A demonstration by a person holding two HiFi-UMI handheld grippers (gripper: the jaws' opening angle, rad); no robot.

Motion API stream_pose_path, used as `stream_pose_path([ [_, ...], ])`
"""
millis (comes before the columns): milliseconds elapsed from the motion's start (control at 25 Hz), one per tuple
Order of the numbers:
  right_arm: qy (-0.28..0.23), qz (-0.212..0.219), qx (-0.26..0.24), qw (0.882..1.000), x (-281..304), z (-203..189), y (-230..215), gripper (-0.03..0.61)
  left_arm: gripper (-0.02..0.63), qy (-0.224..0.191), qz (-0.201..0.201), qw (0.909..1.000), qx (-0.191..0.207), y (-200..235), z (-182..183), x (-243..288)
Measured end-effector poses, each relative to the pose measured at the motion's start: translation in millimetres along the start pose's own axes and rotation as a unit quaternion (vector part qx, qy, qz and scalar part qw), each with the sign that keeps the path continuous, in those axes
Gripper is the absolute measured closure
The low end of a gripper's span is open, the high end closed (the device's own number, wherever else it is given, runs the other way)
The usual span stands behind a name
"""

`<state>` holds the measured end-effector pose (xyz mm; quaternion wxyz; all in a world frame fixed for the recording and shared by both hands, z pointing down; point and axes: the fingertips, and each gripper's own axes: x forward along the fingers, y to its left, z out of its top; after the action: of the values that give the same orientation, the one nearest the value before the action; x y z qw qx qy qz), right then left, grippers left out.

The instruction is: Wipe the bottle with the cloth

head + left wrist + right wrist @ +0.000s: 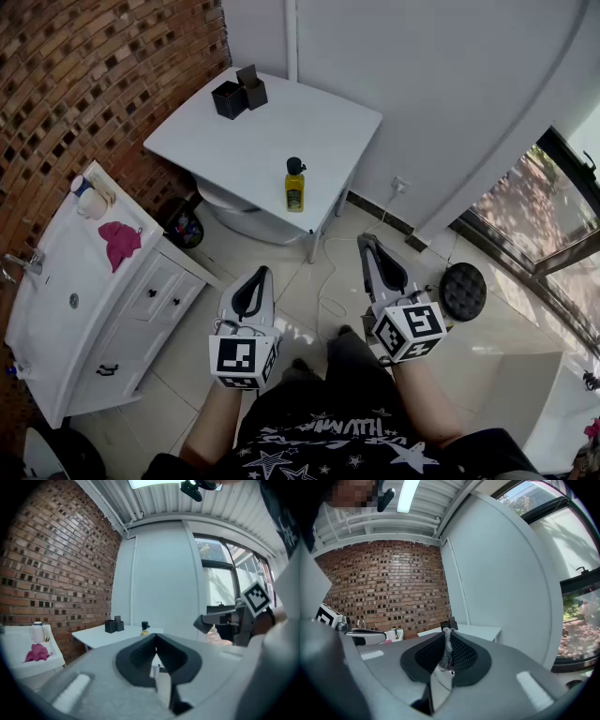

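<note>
A yellow bottle with a black cap stands upright near the front edge of the white table. A pink cloth lies crumpled on the white sink counter at the left. Both grippers hover over the tiled floor, well short of the table and the counter. My left gripper is shut with nothing in it, and my right gripper is shut and empty too. In the left gripper view the bottle shows just beyond the closed left gripper, with the cloth low at the left. The right gripper points toward the brick wall.
Two black boxes stand at the table's far corner. A dark bin sits by the cabinet under the table. A white cable and a round black object lie on the floor. A faucet stands at the sink; a window is at the right.
</note>
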<state>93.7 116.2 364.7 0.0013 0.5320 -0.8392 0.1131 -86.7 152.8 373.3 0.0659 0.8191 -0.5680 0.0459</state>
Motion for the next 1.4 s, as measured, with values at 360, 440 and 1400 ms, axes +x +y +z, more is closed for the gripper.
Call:
stream_pose_path([
  [360,0.002,0.016,0.015,1.0,65.7,-6.6,-31.0,0.541,0.609,0.005,0.028,0.9996,-0.002,31.4,-2.7,58.5],
  [440,0.003,0.03,0.02,0.999,89.5,-3.6,-39.0,0.541,0.609,0.004,0.039,0.9992,-0.001,37.3,-1.5,76.6],
  [1400,0.027,0.334,-0.094,0.938,221.6,30.2,40.5,0.541,0.609,0.037,0.129,0.9906,0.027,95.2,-11.7,168.8],
])
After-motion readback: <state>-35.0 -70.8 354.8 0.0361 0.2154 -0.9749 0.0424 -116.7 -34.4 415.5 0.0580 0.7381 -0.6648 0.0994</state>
